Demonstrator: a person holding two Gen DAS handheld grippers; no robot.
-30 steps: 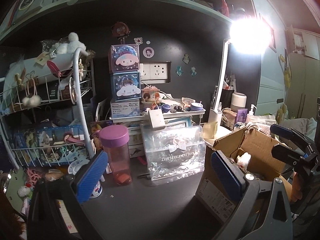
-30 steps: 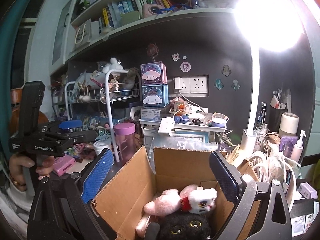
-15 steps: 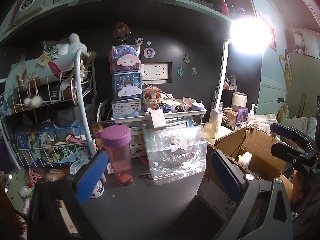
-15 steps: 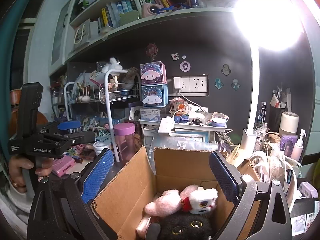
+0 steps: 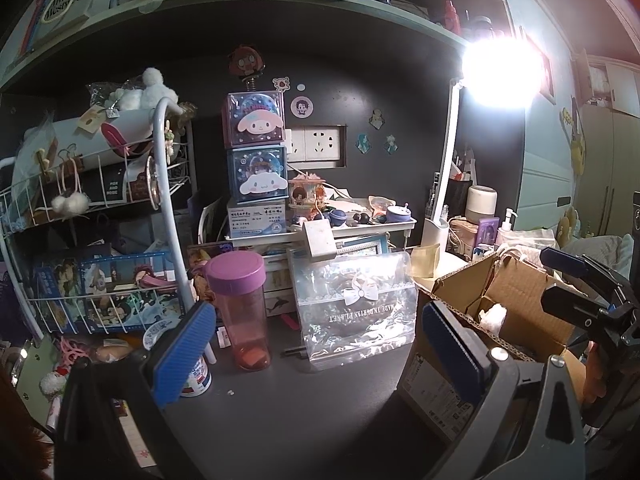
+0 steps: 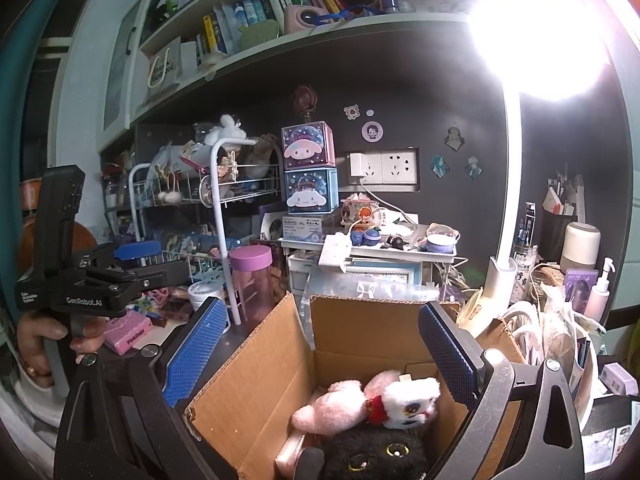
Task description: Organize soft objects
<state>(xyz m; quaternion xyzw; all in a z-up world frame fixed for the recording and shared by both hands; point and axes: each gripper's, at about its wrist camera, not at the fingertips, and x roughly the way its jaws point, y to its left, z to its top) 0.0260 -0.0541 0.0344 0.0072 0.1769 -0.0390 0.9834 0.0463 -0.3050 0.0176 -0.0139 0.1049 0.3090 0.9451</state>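
An open cardboard box (image 6: 256, 396) stands on the dark desk; it also shows at the right of the left wrist view (image 5: 516, 300). Inside lie a pink and white plush toy (image 6: 368, 402) and a black plush cat (image 6: 372, 458). My right gripper (image 6: 320, 354) is open and empty, hovering over the box. My left gripper (image 5: 320, 350) is open and empty above the desk left of the box; it also shows at the left of the right wrist view (image 6: 136, 256).
A pink-lidded bottle (image 5: 240, 308), a clear plastic bag (image 5: 356, 308) and a small white tub (image 5: 196, 376) stand on the desk. A wire rack (image 5: 80, 216) fills the left. Character boxes (image 5: 256, 152) stack at the back. A white lamp (image 5: 444, 184) stands right.
The left gripper has drifted slightly, so the desk scene sits a little right and lower in its view. The right gripper and the toys have barely moved.
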